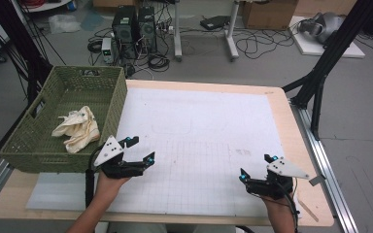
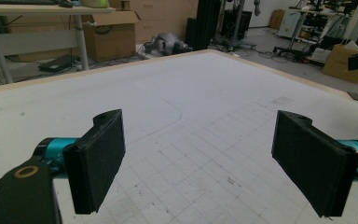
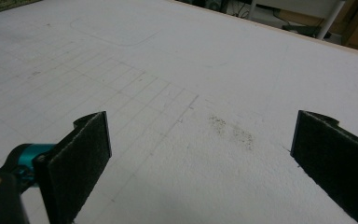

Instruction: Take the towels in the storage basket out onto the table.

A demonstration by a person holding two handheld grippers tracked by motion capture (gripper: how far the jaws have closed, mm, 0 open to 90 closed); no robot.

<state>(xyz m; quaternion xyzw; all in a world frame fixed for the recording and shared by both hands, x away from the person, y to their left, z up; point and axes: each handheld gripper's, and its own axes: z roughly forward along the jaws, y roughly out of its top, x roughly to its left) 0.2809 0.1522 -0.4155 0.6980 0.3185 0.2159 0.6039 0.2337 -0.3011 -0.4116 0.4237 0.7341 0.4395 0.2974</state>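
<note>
Hovering over the white gridded foam mat [image 1: 199, 141] on the pale wood counter [image 1: 291, 126], both tongs gape wide w/ nothing between the pads: left tongs [image 1: 142, 149] near the mat's left edge, right tongs [image 1: 255, 168] near its front right. Pads are black, flat, felt-like. Crumpled cream cloth [image 1: 77, 128] lies inside the green woven rectangular basket [image 1: 39, 145], just beside left tongs.

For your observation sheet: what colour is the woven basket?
Olive green basket, clearest in the high view.
</note>
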